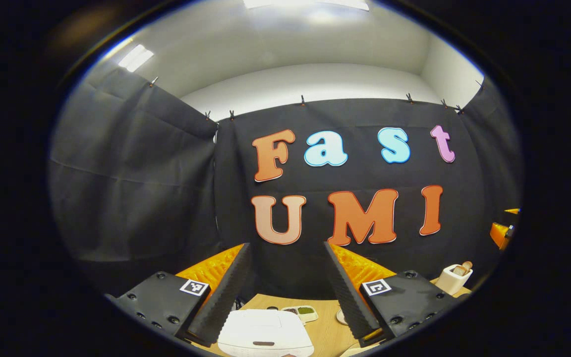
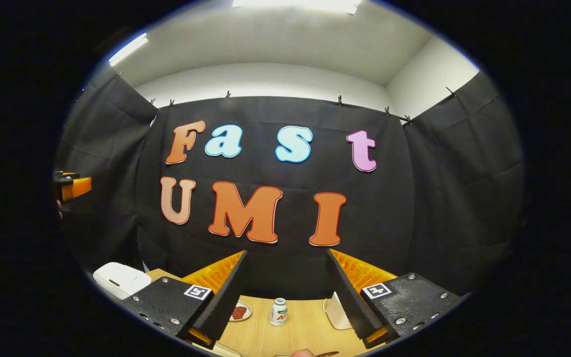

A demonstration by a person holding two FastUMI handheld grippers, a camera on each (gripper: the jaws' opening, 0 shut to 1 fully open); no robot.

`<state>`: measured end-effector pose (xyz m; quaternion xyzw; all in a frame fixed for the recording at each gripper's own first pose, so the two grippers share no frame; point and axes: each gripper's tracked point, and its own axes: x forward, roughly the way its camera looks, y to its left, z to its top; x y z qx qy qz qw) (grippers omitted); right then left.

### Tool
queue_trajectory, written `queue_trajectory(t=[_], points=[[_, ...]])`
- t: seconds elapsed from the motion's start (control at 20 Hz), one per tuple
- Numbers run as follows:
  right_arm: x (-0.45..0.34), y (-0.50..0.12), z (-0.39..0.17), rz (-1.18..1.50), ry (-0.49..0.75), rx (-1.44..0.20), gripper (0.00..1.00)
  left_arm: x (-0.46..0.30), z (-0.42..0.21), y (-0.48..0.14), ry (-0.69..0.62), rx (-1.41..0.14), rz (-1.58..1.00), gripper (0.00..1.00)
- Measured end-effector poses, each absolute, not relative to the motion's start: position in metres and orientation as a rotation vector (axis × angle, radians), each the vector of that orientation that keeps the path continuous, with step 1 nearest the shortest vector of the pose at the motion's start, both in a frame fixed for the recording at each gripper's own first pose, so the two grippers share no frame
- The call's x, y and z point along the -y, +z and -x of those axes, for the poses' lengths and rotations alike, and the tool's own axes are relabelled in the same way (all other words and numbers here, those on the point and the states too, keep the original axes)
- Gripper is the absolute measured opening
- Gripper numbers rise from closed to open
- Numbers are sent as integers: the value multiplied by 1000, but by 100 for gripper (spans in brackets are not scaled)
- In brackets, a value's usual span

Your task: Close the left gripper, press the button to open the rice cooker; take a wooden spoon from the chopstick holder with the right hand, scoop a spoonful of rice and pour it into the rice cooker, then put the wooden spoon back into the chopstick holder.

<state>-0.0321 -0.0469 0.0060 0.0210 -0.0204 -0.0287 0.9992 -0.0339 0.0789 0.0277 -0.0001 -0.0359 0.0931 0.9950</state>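
Note:
The white rice cooker (image 1: 264, 333) sits on the wooden table just below and ahead of my left gripper (image 1: 285, 246), lid down, with a dark button slot on its near face. The left gripper is open and holds nothing. A cream chopstick holder (image 1: 454, 278) stands at the right, and a wooden spoon (image 1: 464, 267) pokes out of its top. My right gripper (image 2: 286, 253) is also open and holds nothing, raised above the table. In the right gripper view the rice cooker (image 2: 119, 280) lies at the far left.
A small divided dish (image 1: 302, 312) lies behind the cooker. A plate with something reddish (image 2: 239, 313), a white bottle (image 2: 279, 312) and a white object (image 2: 336, 310) sit on the wooden table (image 2: 305, 329). The other gripper (image 2: 73, 187) shows at the left edge.

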Motion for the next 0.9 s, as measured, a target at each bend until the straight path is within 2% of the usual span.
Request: queue_trajectory(t=[0.3, 0.4, 0.5, 0.6, 0.65, 0.7, 0.9], points=[[67, -18, 40, -43, -56, 6, 95, -97, 39, 13, 225, 10, 40, 97], [76, -24, 41, -42, -57, 0, 97, -93, 44, 8, 215, -11, 40, 80], [84, -28, 42, -51, -57, -3, 95, -91, 48, 7, 232, -15, 33, 62], [91, -33, 45, -58, -53, -6, 95, -91, 52, 3, 277, -31, 20, 14], [95, -35, 45, -59, -51, -9, 95, -86, 56, 3, 273, -29, 18, 5], [97, -38, 45, -59, -48, -14, 95, -90, 53, 4, 313, -17, 9, 8], [106, -52, 47, -80, -22, -39, 95, -69, 55, -34, 280, -142, -3, 5]])
